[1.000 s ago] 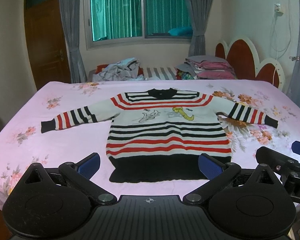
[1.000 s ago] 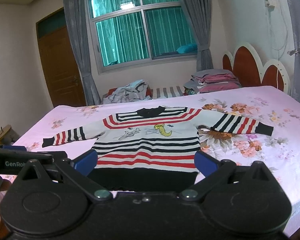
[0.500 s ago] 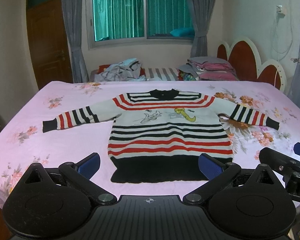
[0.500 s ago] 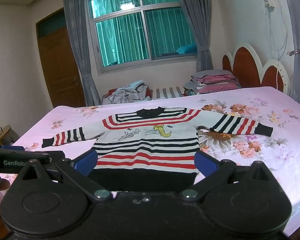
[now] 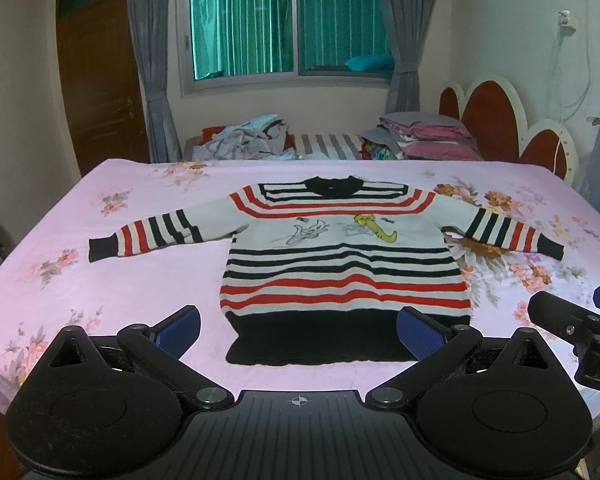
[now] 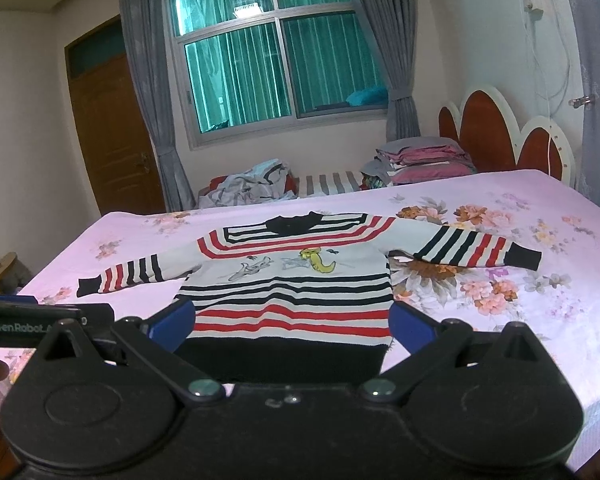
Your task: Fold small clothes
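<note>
One striped sweater (image 5: 342, 264) lies flat on the bed (image 5: 112, 280), its two sleeves spread out to either side. Two cartoon figures are printed on its chest. Two grippers are in the room, the left gripper (image 5: 298, 330) and the right gripper (image 6: 292, 322), each with two blue-padded fingers held wide apart. Beyond the bed sit two piles of clothes: one rumpled heap (image 5: 246, 142) and one folded stack (image 5: 424, 138). There is one window (image 5: 288, 28) with two gray curtains, one brown door (image 5: 100, 84), and one scalloped headboard (image 5: 508, 128).
</note>
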`<state>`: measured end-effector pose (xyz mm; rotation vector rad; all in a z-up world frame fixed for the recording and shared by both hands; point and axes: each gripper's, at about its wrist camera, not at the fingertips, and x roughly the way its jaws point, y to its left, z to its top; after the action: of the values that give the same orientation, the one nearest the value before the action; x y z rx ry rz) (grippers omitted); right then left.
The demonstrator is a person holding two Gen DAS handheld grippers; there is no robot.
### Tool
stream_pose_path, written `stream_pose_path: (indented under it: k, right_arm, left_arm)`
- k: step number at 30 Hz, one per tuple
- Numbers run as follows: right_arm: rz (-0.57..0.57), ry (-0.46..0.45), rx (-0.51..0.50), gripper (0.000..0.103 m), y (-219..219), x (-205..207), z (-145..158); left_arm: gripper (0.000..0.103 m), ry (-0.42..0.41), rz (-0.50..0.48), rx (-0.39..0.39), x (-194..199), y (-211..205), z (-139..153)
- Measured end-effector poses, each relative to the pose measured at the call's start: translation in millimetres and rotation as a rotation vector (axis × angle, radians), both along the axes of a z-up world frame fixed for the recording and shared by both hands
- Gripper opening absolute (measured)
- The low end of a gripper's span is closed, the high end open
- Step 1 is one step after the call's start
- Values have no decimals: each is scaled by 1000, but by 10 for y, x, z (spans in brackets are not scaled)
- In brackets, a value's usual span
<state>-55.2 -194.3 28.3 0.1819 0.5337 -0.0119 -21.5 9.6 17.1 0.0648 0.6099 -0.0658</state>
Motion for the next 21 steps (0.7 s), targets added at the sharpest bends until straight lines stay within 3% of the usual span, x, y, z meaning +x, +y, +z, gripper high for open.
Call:
stream_pose_path:
  k: [21]
  right_arm:
    - [-24,34,-5,103,-24,152,-146]
  left_arm:
    - [103,27,23,24,186,1,-120]
